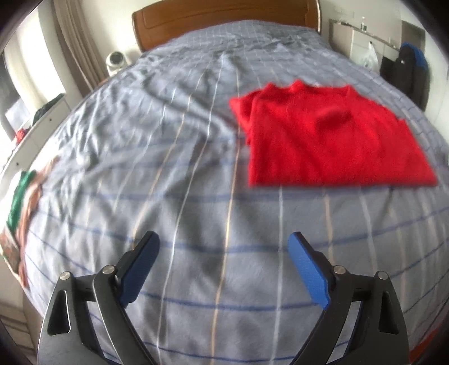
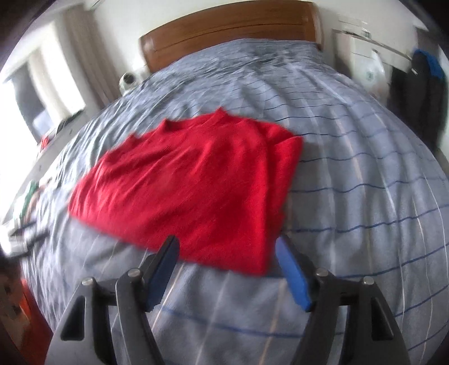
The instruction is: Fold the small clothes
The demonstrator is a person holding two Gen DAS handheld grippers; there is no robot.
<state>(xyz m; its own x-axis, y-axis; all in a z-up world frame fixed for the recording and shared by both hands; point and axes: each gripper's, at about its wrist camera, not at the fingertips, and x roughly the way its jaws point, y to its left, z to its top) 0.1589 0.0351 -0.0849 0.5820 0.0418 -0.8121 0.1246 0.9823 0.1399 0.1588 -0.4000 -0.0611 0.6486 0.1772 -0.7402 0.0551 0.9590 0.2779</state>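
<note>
A red knit sweater (image 1: pixel 331 134) lies flat and partly folded on the grey checked bed cover (image 1: pixel 168 168), collar toward the headboard. In the left wrist view it lies ahead and to the right of my left gripper (image 1: pixel 224 238), which is open and empty above bare cover. In the right wrist view the sweater (image 2: pixel 196 182) fills the middle. My right gripper (image 2: pixel 227 241) is open and empty, its jaws wide apart just above the sweater's near hem corner.
A wooden headboard (image 1: pixel 224 19) stands at the far end of the bed. A pile of green and patterned clothes (image 1: pixel 19 202) lies at the bed's left edge. A dark jacket (image 1: pixel 407 70) hangs at the right wall. A small white fan (image 1: pixel 115 60) sits by the curtains.
</note>
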